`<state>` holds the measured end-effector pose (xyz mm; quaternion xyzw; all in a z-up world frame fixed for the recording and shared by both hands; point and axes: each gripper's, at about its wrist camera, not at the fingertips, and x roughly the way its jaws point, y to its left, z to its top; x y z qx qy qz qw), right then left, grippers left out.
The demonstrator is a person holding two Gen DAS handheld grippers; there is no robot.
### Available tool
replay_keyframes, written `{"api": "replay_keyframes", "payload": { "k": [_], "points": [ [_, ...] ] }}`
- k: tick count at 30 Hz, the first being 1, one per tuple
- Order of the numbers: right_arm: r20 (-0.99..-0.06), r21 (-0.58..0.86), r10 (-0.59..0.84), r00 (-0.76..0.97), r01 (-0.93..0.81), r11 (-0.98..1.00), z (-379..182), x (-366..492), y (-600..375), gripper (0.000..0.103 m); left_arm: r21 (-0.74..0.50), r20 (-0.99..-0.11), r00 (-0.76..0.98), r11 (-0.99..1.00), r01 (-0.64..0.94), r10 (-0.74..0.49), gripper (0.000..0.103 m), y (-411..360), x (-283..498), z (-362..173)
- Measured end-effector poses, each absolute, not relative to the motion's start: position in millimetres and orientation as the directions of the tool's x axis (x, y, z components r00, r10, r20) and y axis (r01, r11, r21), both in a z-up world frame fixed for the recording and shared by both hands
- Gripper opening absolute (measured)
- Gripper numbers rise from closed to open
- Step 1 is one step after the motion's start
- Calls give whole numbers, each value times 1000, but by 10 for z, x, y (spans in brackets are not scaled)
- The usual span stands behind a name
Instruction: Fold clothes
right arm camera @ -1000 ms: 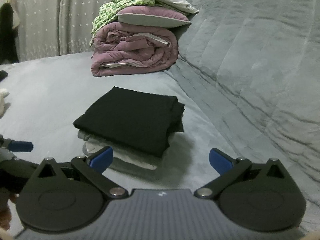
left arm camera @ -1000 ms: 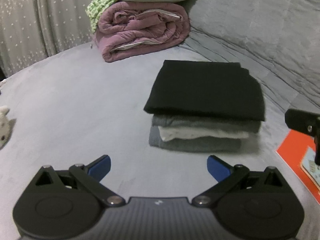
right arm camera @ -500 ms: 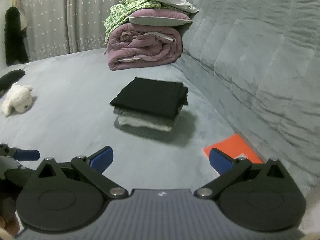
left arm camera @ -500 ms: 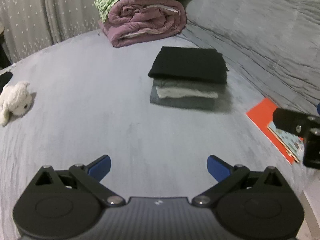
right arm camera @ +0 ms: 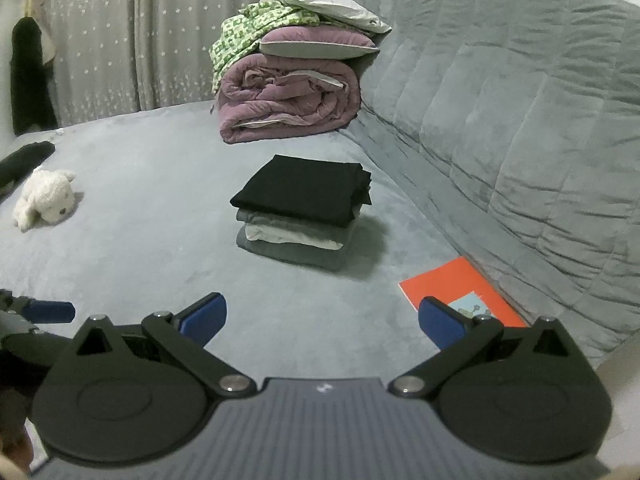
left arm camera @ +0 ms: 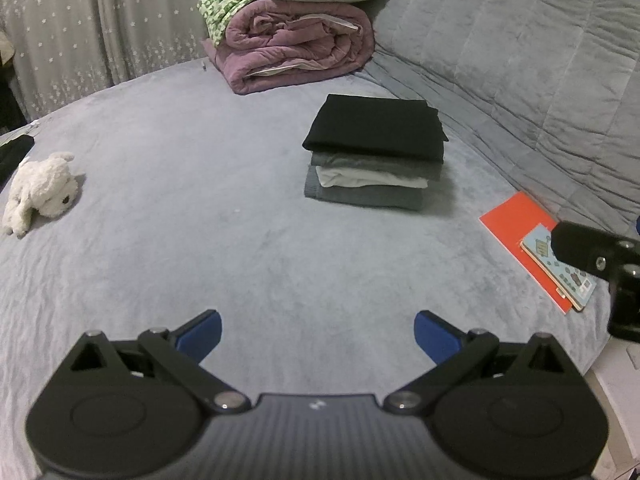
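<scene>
Both tongs, left (left arm camera: 316, 330) and right (right arm camera: 322, 318), hang spread and empty well short of the stack (left arm camera: 374, 152), which looks finished, so next likely means fetching another garment.

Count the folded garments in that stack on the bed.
4, one pile: black garment on top, grey one under it, white one third, dark grey one at the bottom. Thinner layers could be hidden.
</scene>
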<state>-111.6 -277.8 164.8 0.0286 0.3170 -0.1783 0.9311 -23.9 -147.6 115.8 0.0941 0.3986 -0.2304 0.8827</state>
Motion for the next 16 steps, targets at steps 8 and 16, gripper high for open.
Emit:
{"api": "replay_keyframes", "payload": {
  "k": [8,16],
  "points": [
    [-600,-62,-308,739,340,938,1630,-1106,-2734,103,-25,-746,581,887,462,-324,102,-1380,-220,1157],
    [-606,-57,-292,740,325,944,1600,-1043,-2671,103,-24,-750,580,890,456,-318,102,-1317,-179,1113]
  ]
}}
